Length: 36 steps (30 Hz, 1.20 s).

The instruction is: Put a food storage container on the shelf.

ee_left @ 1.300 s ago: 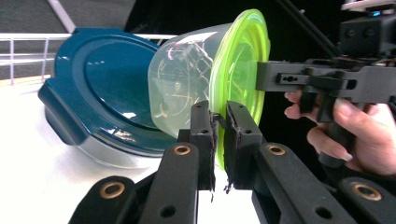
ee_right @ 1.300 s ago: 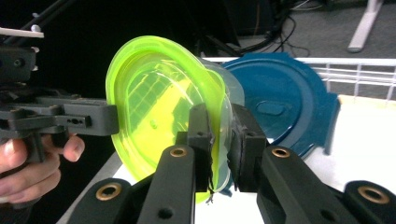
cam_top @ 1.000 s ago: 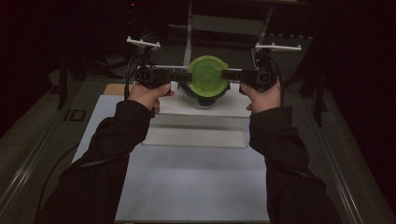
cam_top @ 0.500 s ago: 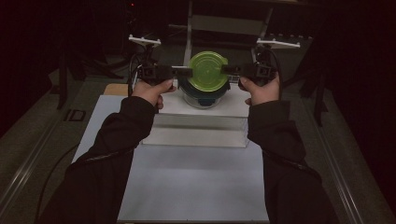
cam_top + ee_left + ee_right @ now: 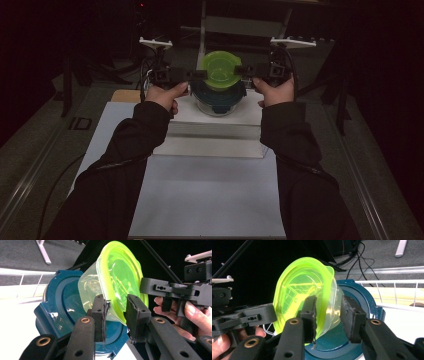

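The left gripper [image 5: 199, 75] and the right gripper [image 5: 243, 71] approach from opposite sides of a small clear container with a yellow-green lid [image 5: 220, 69]. This container is above a larger container with a dark blue lid [image 5: 218, 96], which stands on a white raised platform [image 5: 250, 116] at the far end of the table [image 5: 210, 195].

Left gripper, left gripper view: the 2 jaws stand partly apart, 1 on each side of the yellow-green lid's rim [image 5: 120, 320]. The left pad [image 5: 100, 315] lies against the clear wall of the small container. The right pad [image 5: 136, 315] lies on the lid side. Whether both pads press the rim firmly cannot be told.

Right gripper, right gripper view: the 2 jaws stand partly apart and straddle the opposite edge of the same container [image 5: 312, 297]. The left pad [image 5: 310, 315] sits at the lid rim. The right pad [image 5: 352, 320] sits beside the clear wall, with a visible gap.

In both gripper views the small container appears tilted, with the dark blue lid [image 5: 60, 307] behind it.

The person's left hand [image 5: 165, 95] and right hand [image 5: 274, 92] grasp the gripper handles.
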Tool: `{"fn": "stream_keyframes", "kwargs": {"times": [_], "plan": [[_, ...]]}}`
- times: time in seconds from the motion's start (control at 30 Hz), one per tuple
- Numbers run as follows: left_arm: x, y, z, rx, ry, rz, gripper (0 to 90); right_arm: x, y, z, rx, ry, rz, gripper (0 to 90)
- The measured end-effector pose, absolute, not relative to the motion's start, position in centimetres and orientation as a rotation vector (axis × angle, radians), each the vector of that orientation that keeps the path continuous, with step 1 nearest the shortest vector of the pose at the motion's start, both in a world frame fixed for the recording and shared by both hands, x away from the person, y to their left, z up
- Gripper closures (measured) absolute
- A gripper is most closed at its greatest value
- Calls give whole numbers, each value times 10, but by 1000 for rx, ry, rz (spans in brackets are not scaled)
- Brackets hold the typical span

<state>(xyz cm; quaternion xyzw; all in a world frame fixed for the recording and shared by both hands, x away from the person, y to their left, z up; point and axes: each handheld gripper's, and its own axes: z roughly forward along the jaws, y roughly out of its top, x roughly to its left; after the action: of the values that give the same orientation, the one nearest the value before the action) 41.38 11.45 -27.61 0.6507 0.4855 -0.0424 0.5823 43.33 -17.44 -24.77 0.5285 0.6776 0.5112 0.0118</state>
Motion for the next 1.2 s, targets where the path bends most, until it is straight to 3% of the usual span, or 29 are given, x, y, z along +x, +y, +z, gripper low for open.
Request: {"fn": "stream_keyframes", "kwargs": {"times": [0.47,0.6,0.7,0.9,1.03,1.2], "plan": [[411,112,-276,1520,1116,-103,579,435,-173,-246,1674,2107,1599,526],[405,111,-276,1519,1084,-65,469,434,-174,-244,1647,2097,1608,471],[398,111,-276,1534,1041,7,375,431,-177,-242,1598,2110,1626,369],[388,114,-280,1525,942,-6,160,421,-183,-238,1528,2115,1669,299],[381,113,-278,1550,910,55,16,413,-182,-239,1477,2147,1686,265],[370,112,-278,1601,877,136,0,404,-181,-245,1440,2156,1701,235]]}}
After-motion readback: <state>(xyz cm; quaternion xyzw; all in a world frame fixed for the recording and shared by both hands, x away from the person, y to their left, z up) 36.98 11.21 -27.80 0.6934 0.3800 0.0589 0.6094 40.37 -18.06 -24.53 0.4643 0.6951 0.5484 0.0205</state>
